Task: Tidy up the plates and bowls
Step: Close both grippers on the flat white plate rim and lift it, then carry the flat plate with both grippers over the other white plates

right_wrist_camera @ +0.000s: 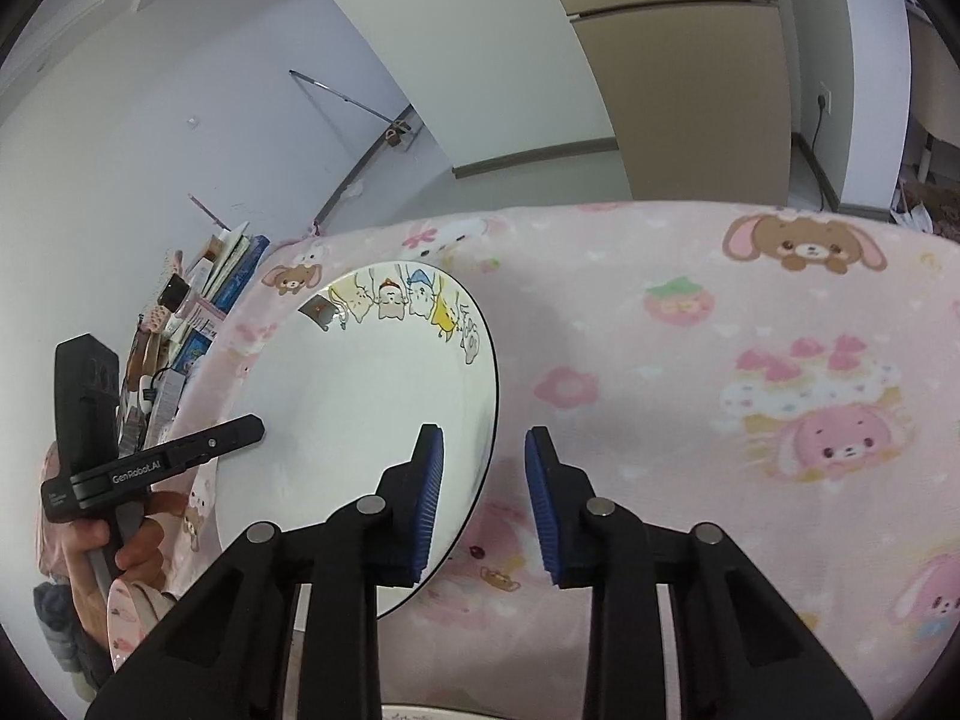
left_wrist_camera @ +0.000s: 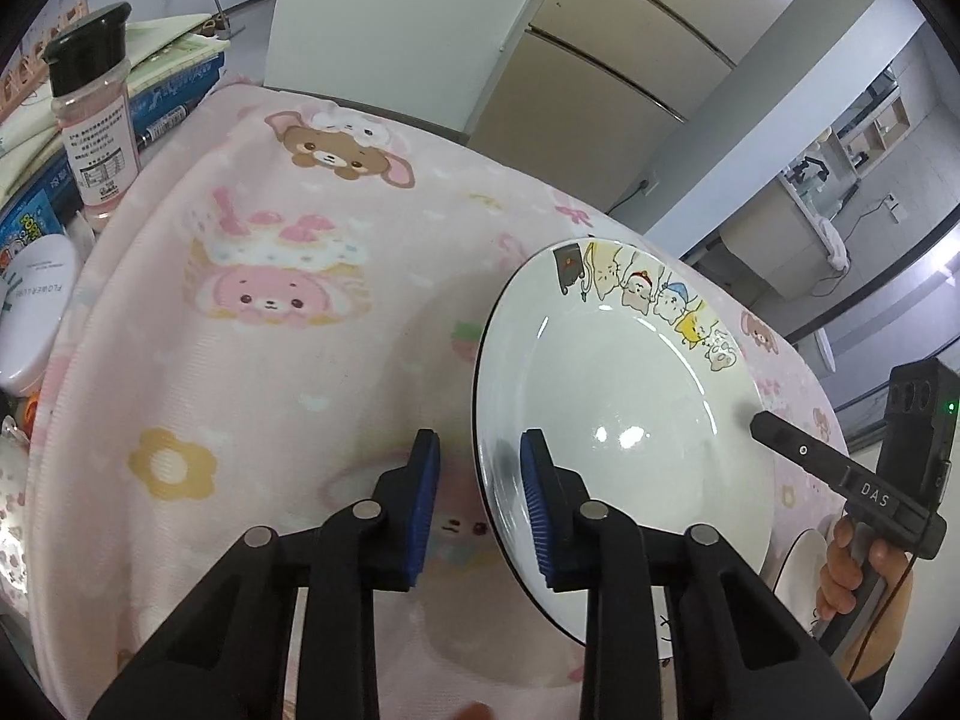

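So the big white plate [left_wrist_camera: 624,420] with the cartoon animals on its rim sits between the two grippers, on the pink blanket [left_wrist_camera: 270,360]. Left gripper [left_wrist_camera: 480,510] has its jaws apart and straddling the plate's near edge, one blue pad over the plate and the other outside it over the blanket. Right gripper [right_wrist_camera: 483,504] is the same deal on the opposite edge, jaws apart, nothing clamped yet.

My worry: that rim is thin, glossy and sloped. If either side closes with only a shallow bite, I'd guess the plate just squirts out of the pads or tips. And if one side lifts before the other, it'll probably pivot and slide off the soft blanket, which doesn't give a firm base anyway.

Other stuff around: a spice jar [left_wrist_camera: 96,120] with a black cap, a stack of books [left_wrist_camera: 174,72] and a round white lid [left_wrist_camera: 36,312], all well off to the left gripper's left. Not in the way. There's another dish [left_wrist_camera: 801,570] under the right gripper's handle, partly hidden, so watch that on any swing back.
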The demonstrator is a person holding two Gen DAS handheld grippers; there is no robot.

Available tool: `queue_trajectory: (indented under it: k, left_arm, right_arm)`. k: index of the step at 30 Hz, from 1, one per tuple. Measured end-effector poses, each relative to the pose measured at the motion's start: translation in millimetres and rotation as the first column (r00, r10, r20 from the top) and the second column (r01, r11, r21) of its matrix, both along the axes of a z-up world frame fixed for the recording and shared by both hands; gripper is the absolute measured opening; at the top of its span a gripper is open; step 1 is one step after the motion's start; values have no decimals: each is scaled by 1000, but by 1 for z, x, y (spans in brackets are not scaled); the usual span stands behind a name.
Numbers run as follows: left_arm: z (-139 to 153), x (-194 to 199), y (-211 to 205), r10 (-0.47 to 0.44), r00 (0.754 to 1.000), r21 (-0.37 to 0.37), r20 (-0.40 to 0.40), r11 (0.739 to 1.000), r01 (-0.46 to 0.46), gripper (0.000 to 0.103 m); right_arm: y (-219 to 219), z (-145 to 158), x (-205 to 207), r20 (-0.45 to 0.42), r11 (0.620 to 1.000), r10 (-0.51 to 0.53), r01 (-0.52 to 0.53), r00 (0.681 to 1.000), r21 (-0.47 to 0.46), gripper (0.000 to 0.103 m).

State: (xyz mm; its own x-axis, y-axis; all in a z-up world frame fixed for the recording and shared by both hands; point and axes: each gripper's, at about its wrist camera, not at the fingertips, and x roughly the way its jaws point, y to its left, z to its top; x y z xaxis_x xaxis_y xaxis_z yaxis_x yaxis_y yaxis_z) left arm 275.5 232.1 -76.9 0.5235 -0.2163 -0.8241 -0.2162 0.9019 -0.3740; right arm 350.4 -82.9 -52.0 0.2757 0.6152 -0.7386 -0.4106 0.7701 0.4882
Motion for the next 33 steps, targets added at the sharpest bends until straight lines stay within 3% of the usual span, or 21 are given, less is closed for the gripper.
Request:
queue_trajectory:
  k: [5,7,10,16,26,33]
  left_arm:
    - [2,1,-9,-31,999,56,14,998,30,30]
    - [1,1,-12,-40,999,65,26,997,38,25]
    - [2,1,-19,-62,997,103,45,993,57,21]
    - [8,0,-22,-51,995,135,90,990,38,21]
    - [73,-26,-22,-48,955,152,293,988,3,19]
    - [137,-50,-45,-62,898,213,435,976,-35,18]
  right_arm:
    - [11,-9,2,-24,1000,21,-21,999,4,25]
    - [18,-12,1,-20,999,41,-42,999,-10,23]
    - [23,-9,-3,35,996,41,-38,999,-75,17]
    - [20,-4,-6,77,998,33,-29,996,-56,16]
    - [6,58,-27,300,999,-1,-9,954,32,15]
    - [-14,108,-41,402,993,-51,5,914,114,15]
